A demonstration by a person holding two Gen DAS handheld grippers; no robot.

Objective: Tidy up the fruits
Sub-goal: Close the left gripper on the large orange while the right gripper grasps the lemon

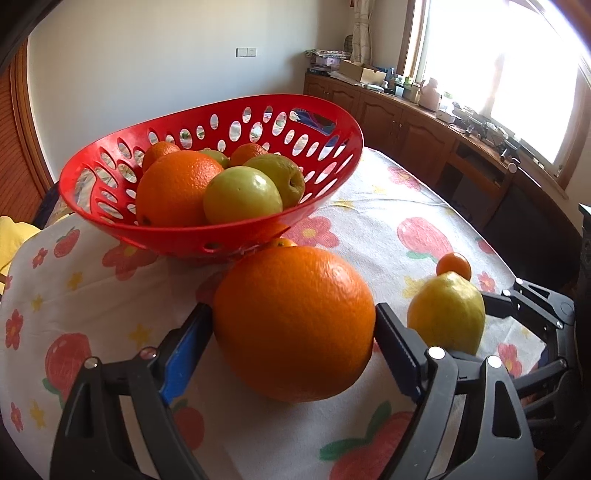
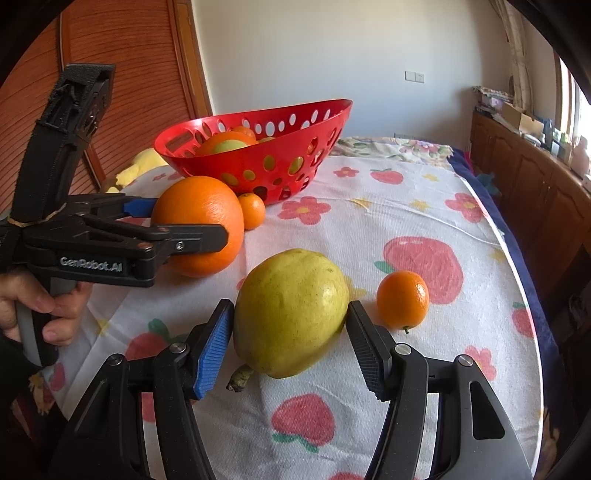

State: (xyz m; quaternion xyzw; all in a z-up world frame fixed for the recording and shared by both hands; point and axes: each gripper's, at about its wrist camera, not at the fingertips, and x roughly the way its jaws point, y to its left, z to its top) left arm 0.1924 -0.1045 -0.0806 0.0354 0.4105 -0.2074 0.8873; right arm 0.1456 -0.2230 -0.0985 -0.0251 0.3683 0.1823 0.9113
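A plain white wall [image 1: 147,55] carries a small light switch [image 1: 246,52]. Low wooden cabinets [image 1: 391,114], cluttered on top, run beneath a bright sunlit window [image 1: 509,66] with a curtain [image 1: 360,29] at its corner; a slatted wooden door [image 2: 144,85] stands opposite.

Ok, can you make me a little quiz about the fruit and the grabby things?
1. True or false: the red basket has no fruit in it.
2. Which fruit sits between the fingers of the left hand-held gripper? A) the big orange B) the yellow pear C) a banana
3. Fill in: the little tangerine beside the right hand-held gripper lies on the ______.

Key:
1. False, it holds oranges and green fruit.
2. A. The pads look pressed against its sides.
3. Tablecloth, the flowery one. The pear sits between the right gripper's fingers.
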